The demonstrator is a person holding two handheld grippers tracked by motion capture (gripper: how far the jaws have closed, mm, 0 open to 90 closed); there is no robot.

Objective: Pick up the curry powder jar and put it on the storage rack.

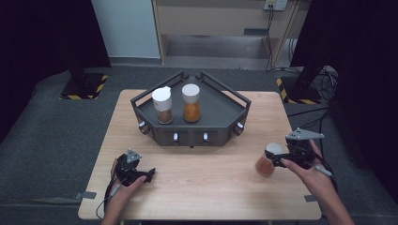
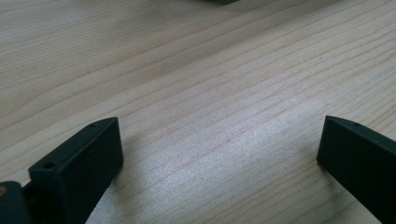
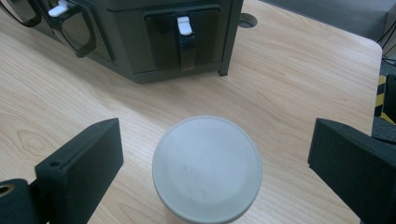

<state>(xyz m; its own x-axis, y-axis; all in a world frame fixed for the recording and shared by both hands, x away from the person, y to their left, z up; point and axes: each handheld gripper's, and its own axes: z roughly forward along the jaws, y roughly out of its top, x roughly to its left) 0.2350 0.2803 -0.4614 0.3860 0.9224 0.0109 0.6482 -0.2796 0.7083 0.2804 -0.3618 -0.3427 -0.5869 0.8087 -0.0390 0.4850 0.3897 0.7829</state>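
A jar of orange spice with a white lid (image 1: 268,160) stands on the wooden table (image 1: 206,178) at the right. My right gripper (image 1: 282,162) is at it, open. In the right gripper view the lid (image 3: 207,168) sits between the two black jaws, with a gap on each side, and the gripper (image 3: 217,140) touches nothing. Two more white-lidded jars, one with brown contents (image 1: 163,105) and one with orange contents (image 1: 191,103), stand upright on a dark grey rack (image 1: 220,110). My left gripper (image 1: 149,174) rests low at the front left, open over bare wood (image 2: 219,140).
The rack (image 3: 130,42) has small white-tipped levers (image 3: 184,25) along its front face, close ahead of the right gripper. Bare tabletop lies between the two grippers. The table's right edge (image 1: 305,154) is close behind the right hand.
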